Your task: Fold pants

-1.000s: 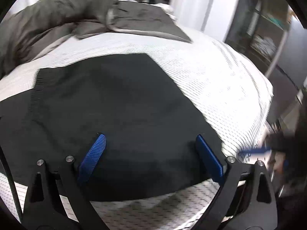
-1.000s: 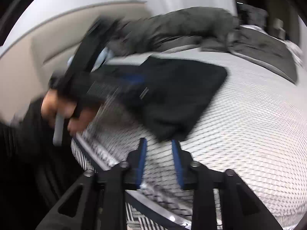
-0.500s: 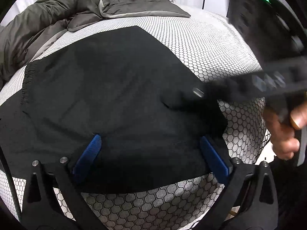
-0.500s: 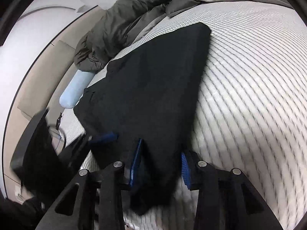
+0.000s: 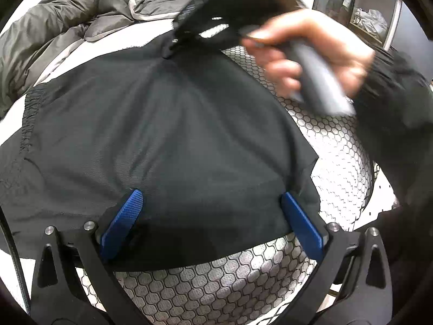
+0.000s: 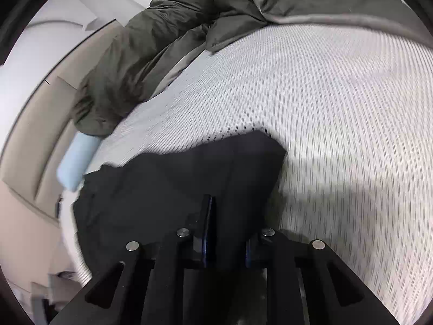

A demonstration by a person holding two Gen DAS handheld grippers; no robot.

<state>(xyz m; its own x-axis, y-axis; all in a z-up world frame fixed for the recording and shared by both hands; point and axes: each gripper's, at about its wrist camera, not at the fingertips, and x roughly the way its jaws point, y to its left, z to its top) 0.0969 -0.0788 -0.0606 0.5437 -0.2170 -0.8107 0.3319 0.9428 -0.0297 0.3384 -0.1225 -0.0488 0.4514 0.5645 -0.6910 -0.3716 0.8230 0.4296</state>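
Since half a second ago, moved up and across: right gripper (image 5: 173, 46), now blurred in the upper centre of the left wrist view, carried by the right hand (image 5: 311, 51), with black pants (image 5: 167, 135) fabric drawn up toward it in a peak. Seen from the right wrist view, right gripper (image 6: 226, 233) closed on a fold of the pants (image 6: 162, 197), blue pads nearly hidden by the dark cloth bunched between the fingers. Left gripper (image 5: 211, 216) in the lower part of the left wrist view, fingers (image 5: 123, 222) spread wide over the near edge of the pants, gripping nothing; contact with the cloth cannot be told. Pants spread across the middle of the left wrist frame on the bed (image 5: 243, 284), which bears a honeycomb-patterned cover; gathered waistband at the left edge of the frame. In the right wrist view, pants in the lower left, rest of the bed (image 6: 338, 135) bare to the right. Grey-green duvet (image 5: 62, 27) heaped at upper left of the left wrist view, and across the top of the right wrist view (image 6: 167, 40). Pale blue roll (image 6: 77, 162) at the left of the right wrist view, just beside the duvet's lower end and near the pants.
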